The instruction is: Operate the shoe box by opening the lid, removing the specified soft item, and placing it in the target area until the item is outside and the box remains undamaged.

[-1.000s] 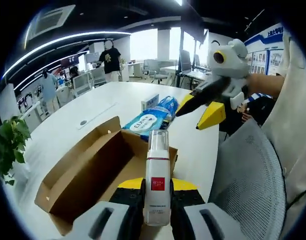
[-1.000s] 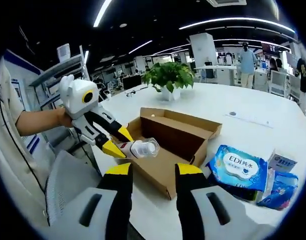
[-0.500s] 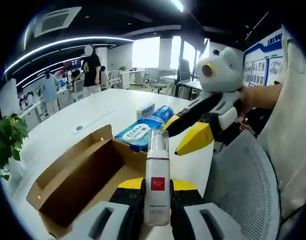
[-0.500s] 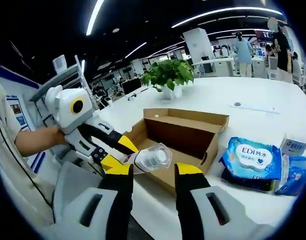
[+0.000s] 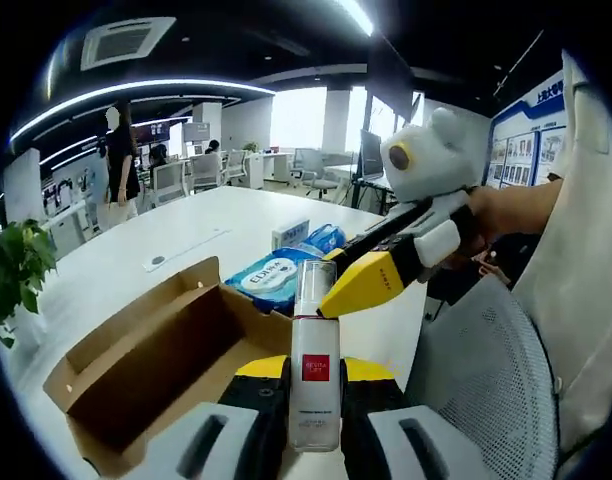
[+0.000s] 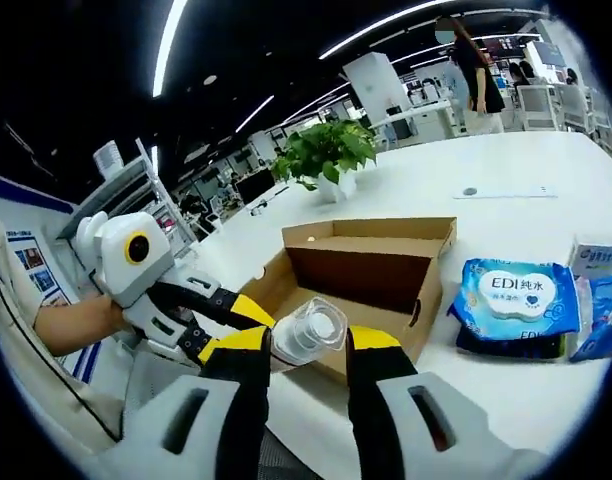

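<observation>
Cardboard box at lower left lay open; left gripper clamped the removed bottle, right gripper gaped around its cap, placement pending.

White bottle, brown box

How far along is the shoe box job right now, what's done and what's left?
Done: the cardboard box lies open on the white table. In hand: the left gripper clamps a white pump bottle held above the box, with the right gripper open around the bottle's clear cap. Left: setting it down outside the box; the wipes pack already lies beside it.
</observation>
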